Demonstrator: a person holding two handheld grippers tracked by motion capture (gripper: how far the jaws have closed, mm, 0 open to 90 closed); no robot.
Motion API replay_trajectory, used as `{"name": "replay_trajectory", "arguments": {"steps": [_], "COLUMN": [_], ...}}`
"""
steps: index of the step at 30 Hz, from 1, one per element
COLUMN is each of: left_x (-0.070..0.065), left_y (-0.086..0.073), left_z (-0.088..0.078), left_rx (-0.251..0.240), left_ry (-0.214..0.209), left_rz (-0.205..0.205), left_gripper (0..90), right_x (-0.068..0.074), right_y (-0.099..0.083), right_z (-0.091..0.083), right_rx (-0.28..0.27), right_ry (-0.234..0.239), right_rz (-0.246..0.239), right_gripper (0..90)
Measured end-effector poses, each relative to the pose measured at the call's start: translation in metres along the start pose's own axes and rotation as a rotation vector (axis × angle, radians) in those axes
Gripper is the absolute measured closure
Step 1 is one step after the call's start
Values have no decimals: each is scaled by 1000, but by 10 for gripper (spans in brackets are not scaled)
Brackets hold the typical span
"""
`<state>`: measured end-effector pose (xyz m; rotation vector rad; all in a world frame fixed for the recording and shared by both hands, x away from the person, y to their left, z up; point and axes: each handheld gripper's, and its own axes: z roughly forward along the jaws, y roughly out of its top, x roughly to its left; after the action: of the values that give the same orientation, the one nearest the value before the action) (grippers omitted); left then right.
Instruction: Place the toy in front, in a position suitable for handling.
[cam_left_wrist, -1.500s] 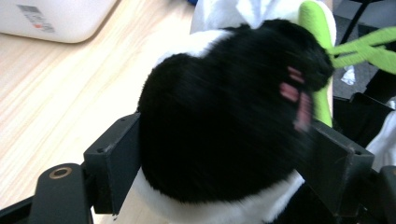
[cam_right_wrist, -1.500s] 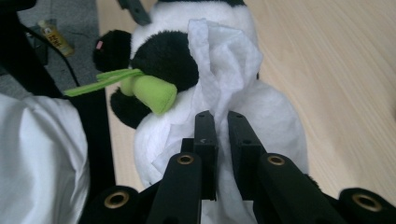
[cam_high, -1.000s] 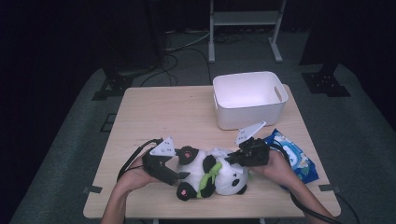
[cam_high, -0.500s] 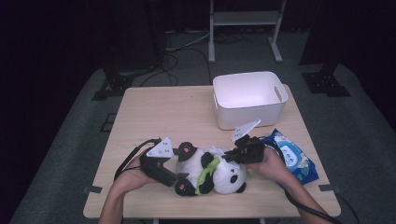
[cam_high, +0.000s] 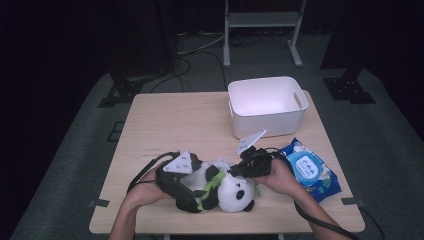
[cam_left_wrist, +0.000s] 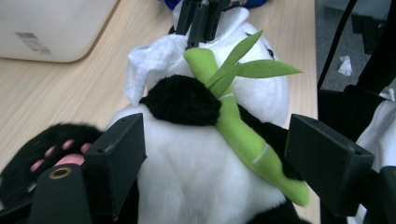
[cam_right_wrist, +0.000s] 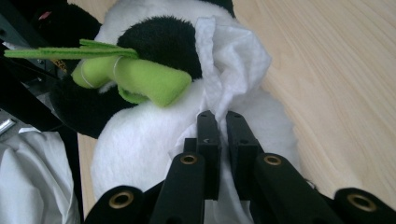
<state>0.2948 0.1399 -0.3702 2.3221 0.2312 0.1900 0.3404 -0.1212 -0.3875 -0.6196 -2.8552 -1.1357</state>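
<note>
A black-and-white panda plush with a green felt bamboo stalk lies on its back near the table's front edge. My left gripper straddles the panda's body, its wide-set jaws pressing the fur on both sides. My right gripper is shut on a white wipe and holds it against the panda's white fur beside the black arm. From the left gripper view, that right gripper comes in from the top with the wipe bunched under it. In the high view the right gripper sits over the plush's upper side.
A white plastic bin stands at the table's back right. A blue pack of wipes lies to the right of my right hand. The bare wooden tabletop stretches behind and to the left of the plush.
My right gripper has slid a little to the left over the panda with the wipe in its jaws. The left gripper and the plush have stayed about where they were.
</note>
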Motion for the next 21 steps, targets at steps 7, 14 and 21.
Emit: {"name": "replay_trajectory", "arguments": {"steps": [7,14,21], "left_x": [2,5,6], "left_y": [-2,-5,-5], "left_z": [9,11,11], "left_rx": [35,26,27], "left_ry": [24,38,50], "left_rz": [-1,-45,-60], "left_gripper": [226,232,232], "right_x": [-3,-6,-13], "right_y": [-6,-18,-38], "right_z": [-14,-27,-32], "right_rx": [-58,-36,-6], "right_ry": [-15,-45,-76], "right_rz": [21,34,72], "right_gripper": [845,842,842]}}
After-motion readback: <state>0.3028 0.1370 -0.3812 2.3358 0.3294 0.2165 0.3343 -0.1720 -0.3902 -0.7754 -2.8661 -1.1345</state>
